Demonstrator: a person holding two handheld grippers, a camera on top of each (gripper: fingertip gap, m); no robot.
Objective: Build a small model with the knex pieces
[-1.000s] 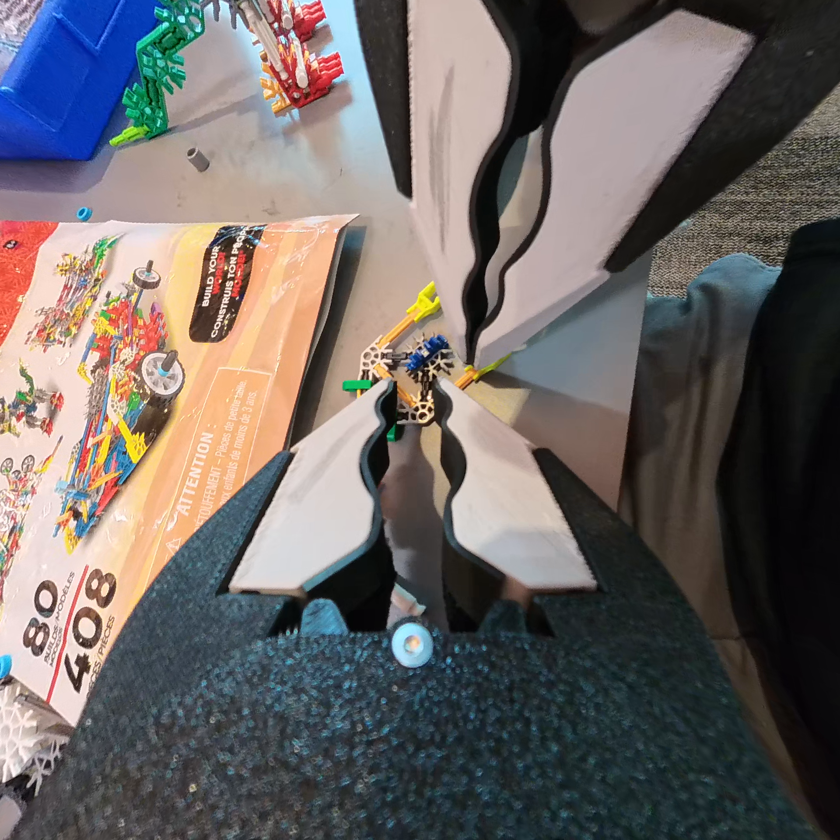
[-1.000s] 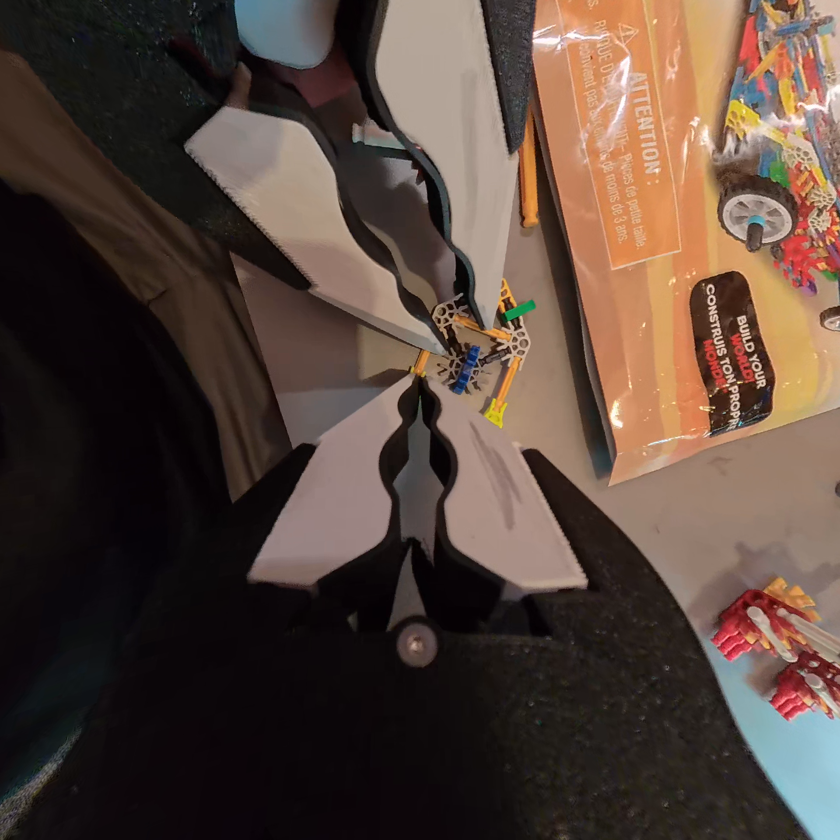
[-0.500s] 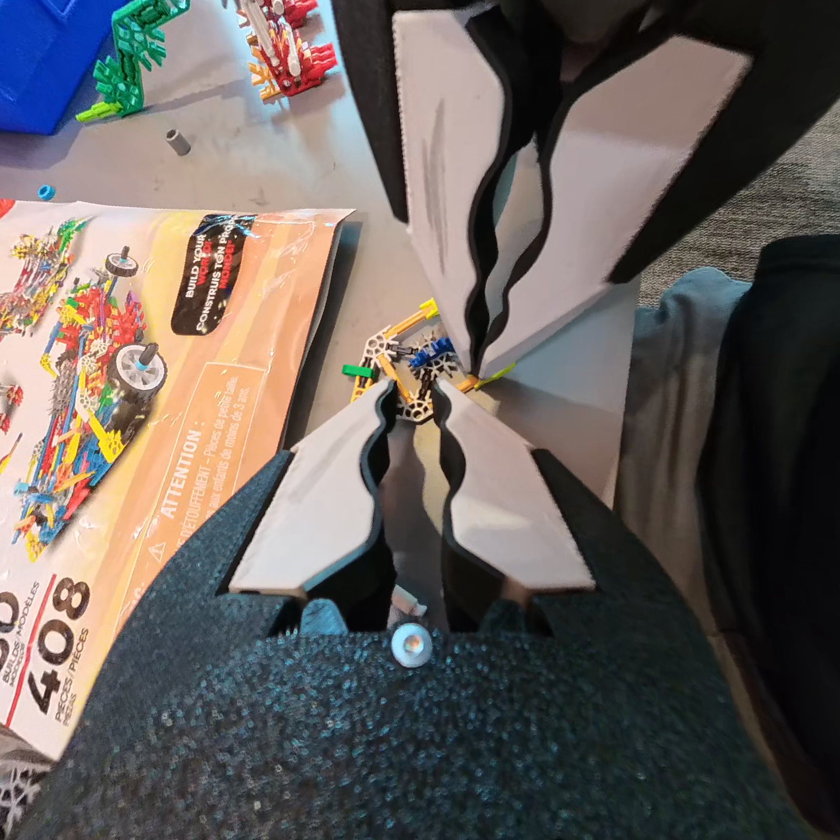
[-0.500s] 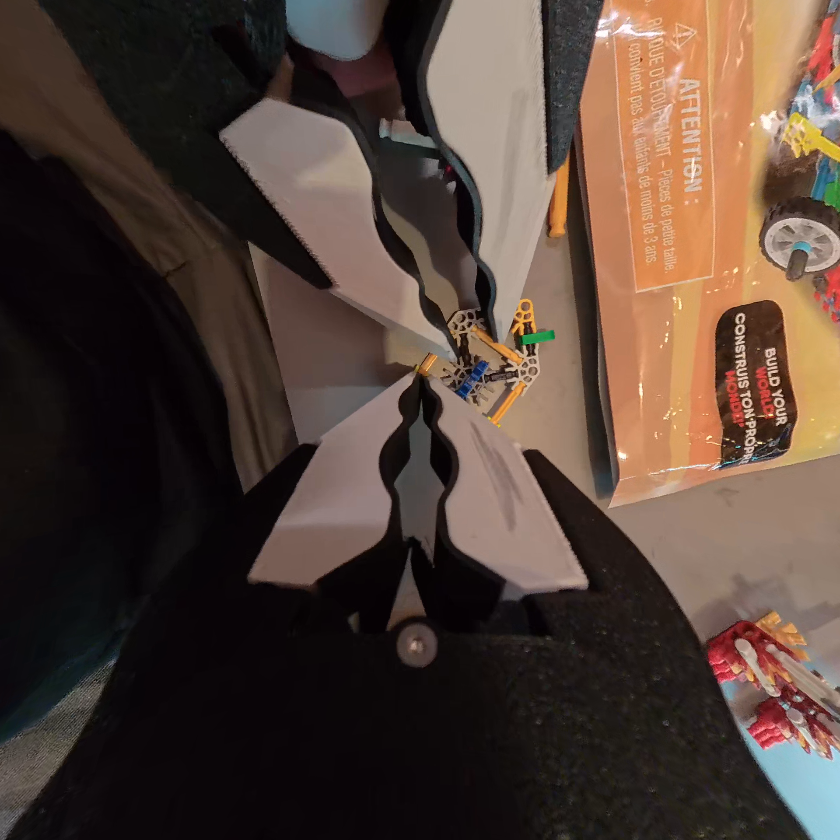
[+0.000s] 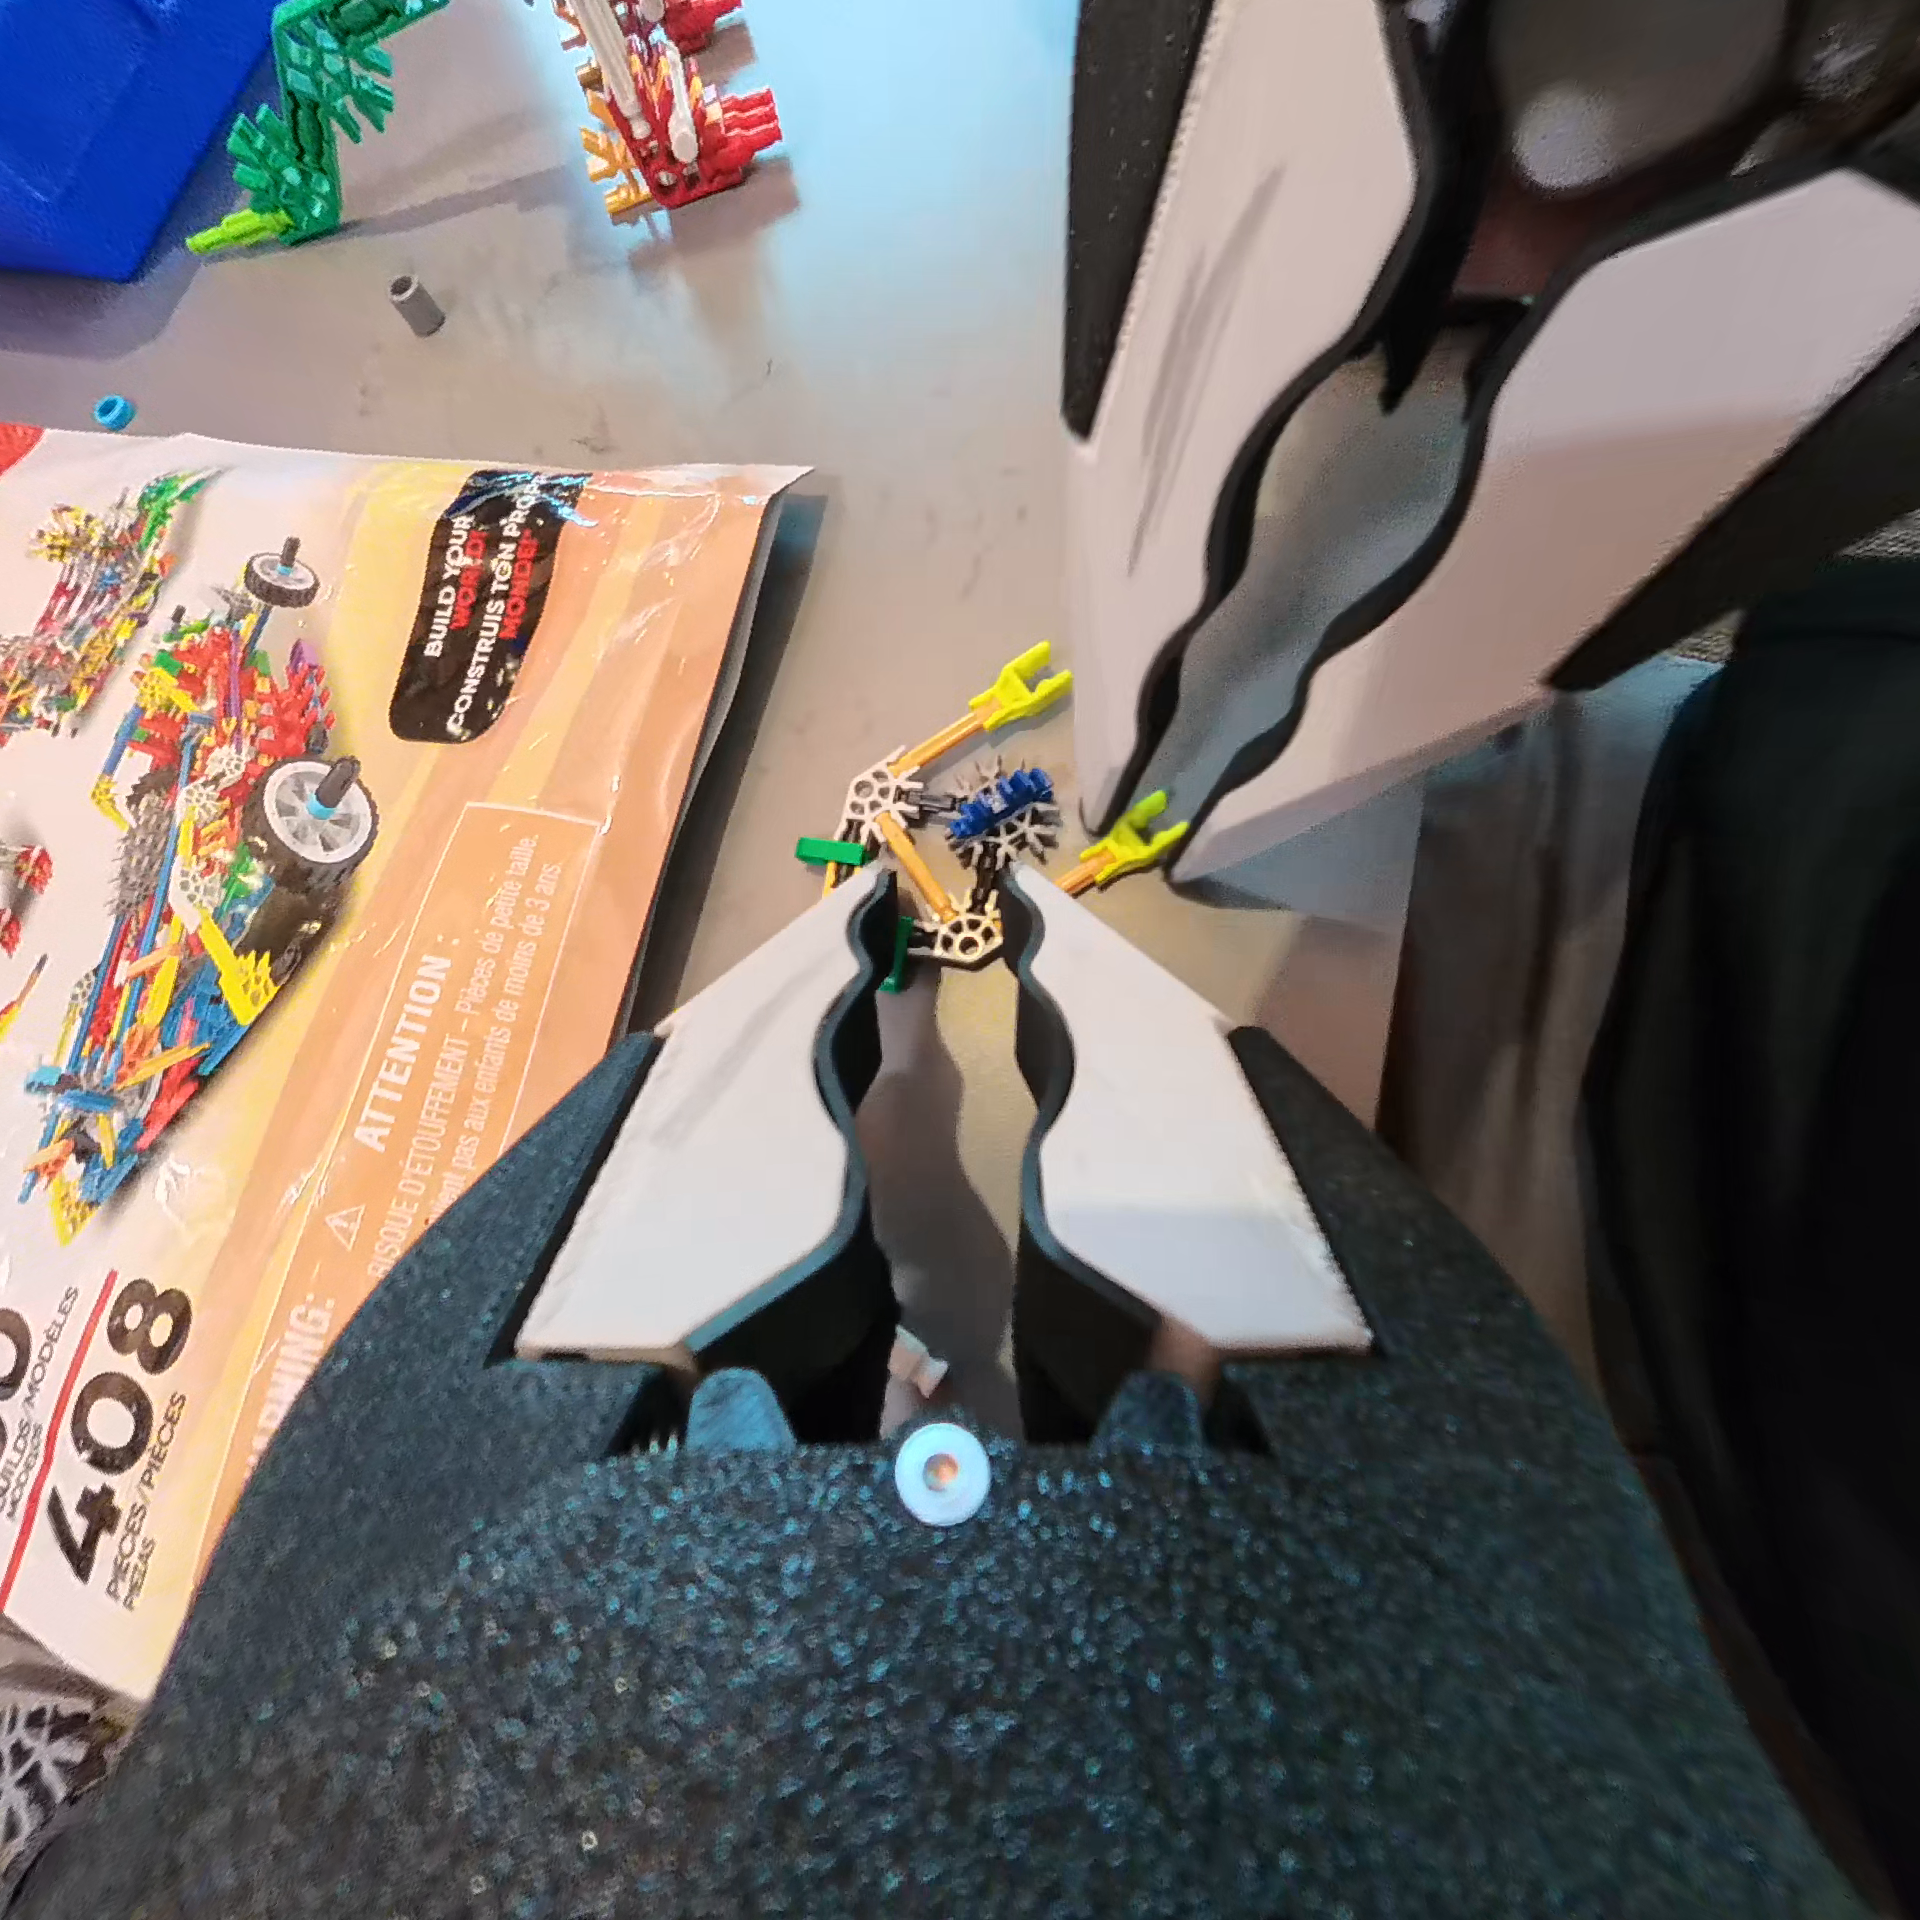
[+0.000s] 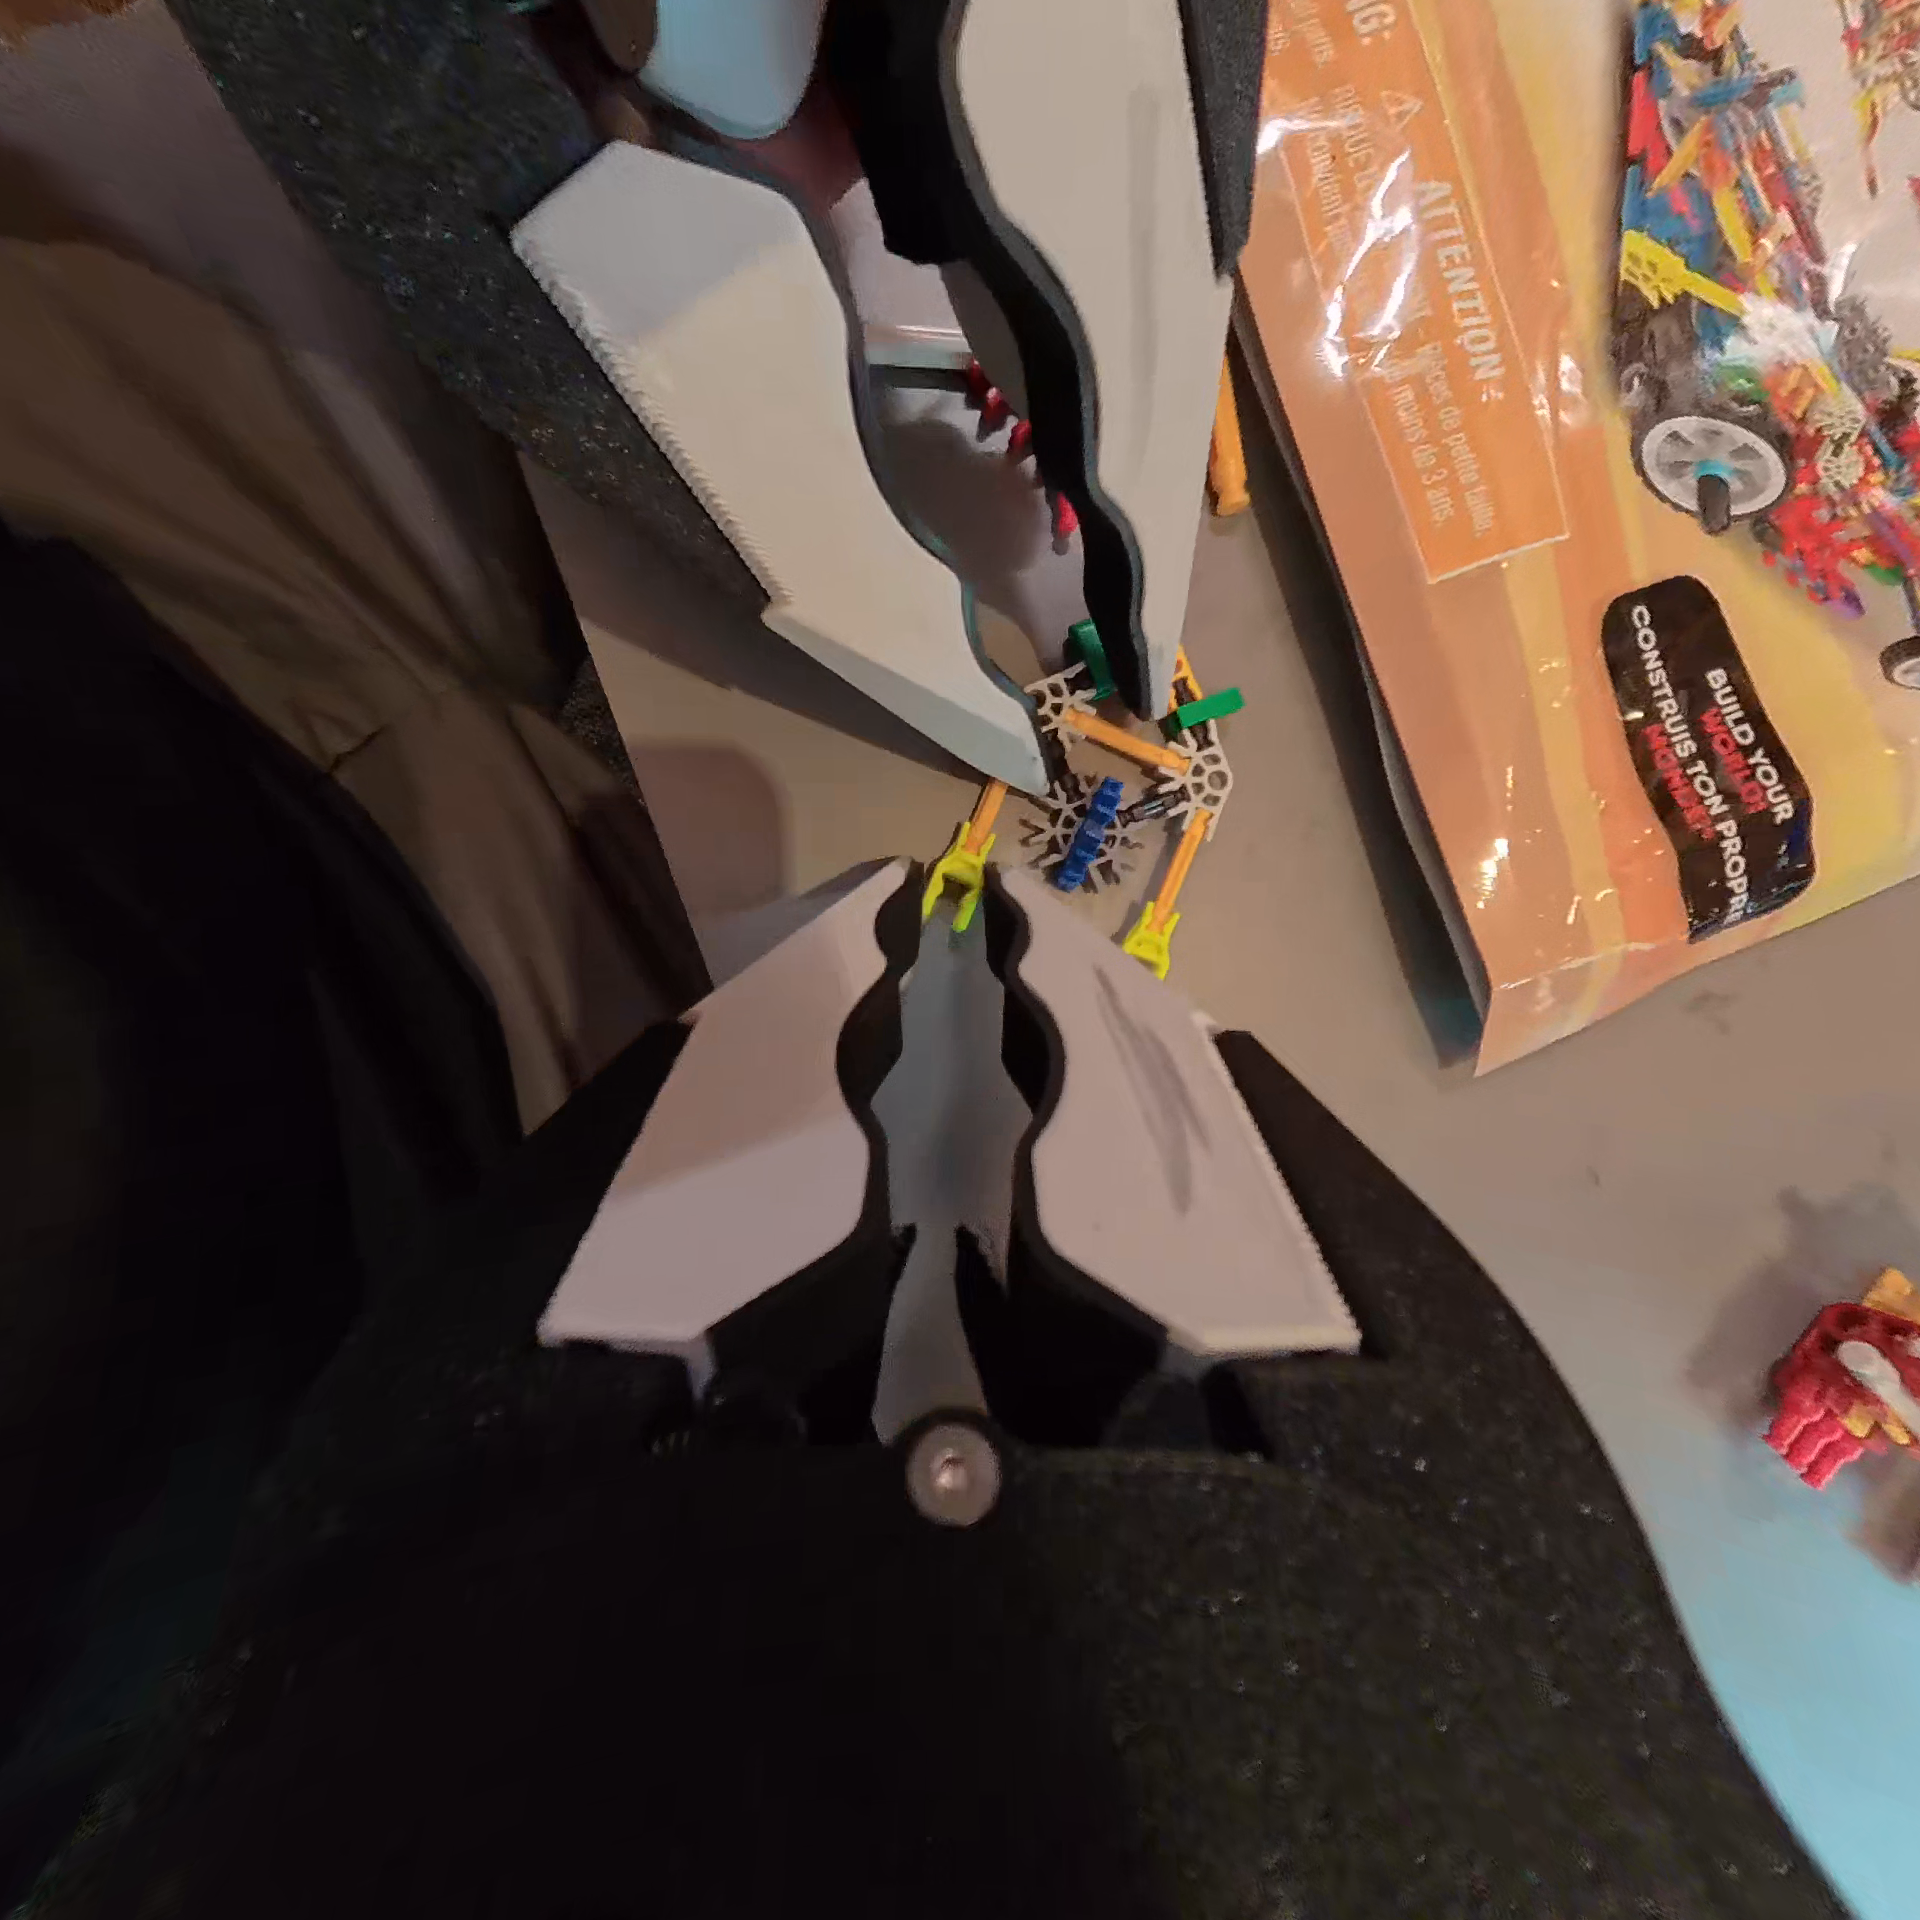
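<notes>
A small rod-and-connector model (image 5: 914, 800) with orange rods, white connectors, a blue gear (image 5: 1003, 816) and green and yellow clips lies on the grey table (image 5: 883, 416) near its edge. My left gripper (image 5: 948, 888) is shut on the model's near white connector (image 5: 966, 935). My right gripper (image 6: 948, 878) comes from the opposite side and is shut on a yellow end clip (image 6: 954, 883) of the same model (image 6: 1091, 826). In the left wrist view the right gripper (image 5: 1143, 831) shows at the upper right. In the right wrist view the left gripper (image 6: 1086, 743) shows at the top.
A printed orange plastic bag (image 5: 416, 831) lies flat left of the model, also in the right wrist view (image 6: 1538, 468). A blue bin (image 5: 94, 125), a green build (image 5: 301, 135), a red build (image 5: 675, 125) and a grey tube (image 5: 418, 304) lie farther back. A person's clothed legs (image 5: 1714, 1039) are past the table edge. Both grippers' tips are close together, under 4 cm apart. From either gripper's tips it is about 20 cm to the red build (image 5: 675, 125).
My right gripper's jaws stand a little wider than before, and the yellow clip now shows between its tips. My left gripper keeps its hold and the model has barely shifted.
</notes>
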